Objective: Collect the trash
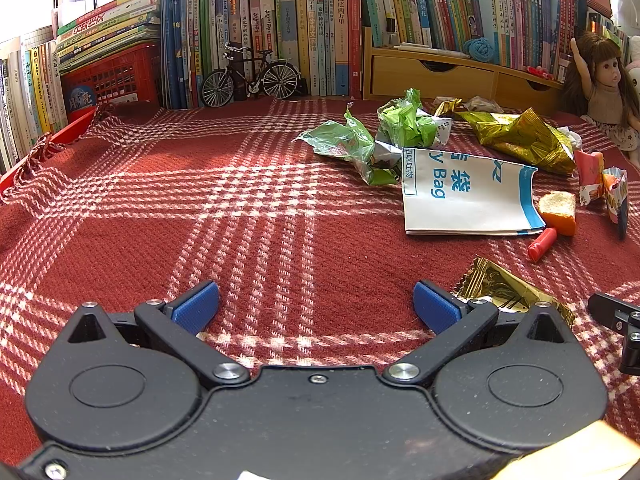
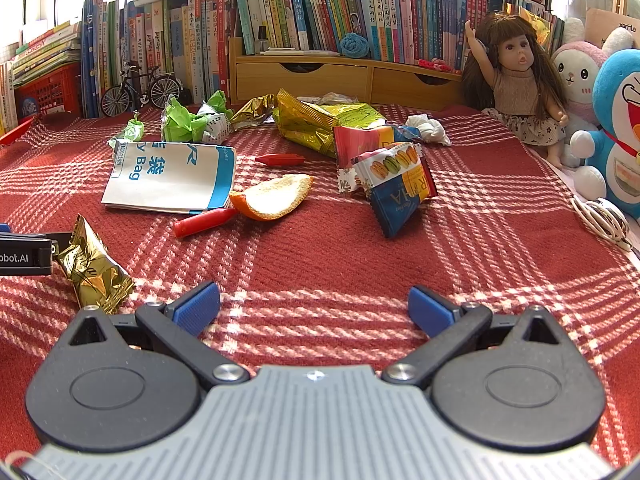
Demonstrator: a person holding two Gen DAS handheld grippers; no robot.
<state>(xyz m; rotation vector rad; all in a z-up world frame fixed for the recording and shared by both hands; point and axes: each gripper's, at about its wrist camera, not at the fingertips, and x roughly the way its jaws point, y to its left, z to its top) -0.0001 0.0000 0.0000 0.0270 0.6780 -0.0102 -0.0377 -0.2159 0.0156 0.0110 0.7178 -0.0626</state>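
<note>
Trash lies scattered on a red plaid cloth. A flat white paper bag with blue print lies mid-table, crumpled green wrappers behind it. An orange peel and a red tube lie at the bag's near corner. A gold wrapper sits just right of my left gripper, which is open and empty. My right gripper is open over bare cloth, the macaron packet ahead of it.
Books line the back wall beside a model bicycle and a wooden drawer unit. A large gold bag, a second red tube and white tissue lie behind. Doll, plush toys and a coiled cable stand right.
</note>
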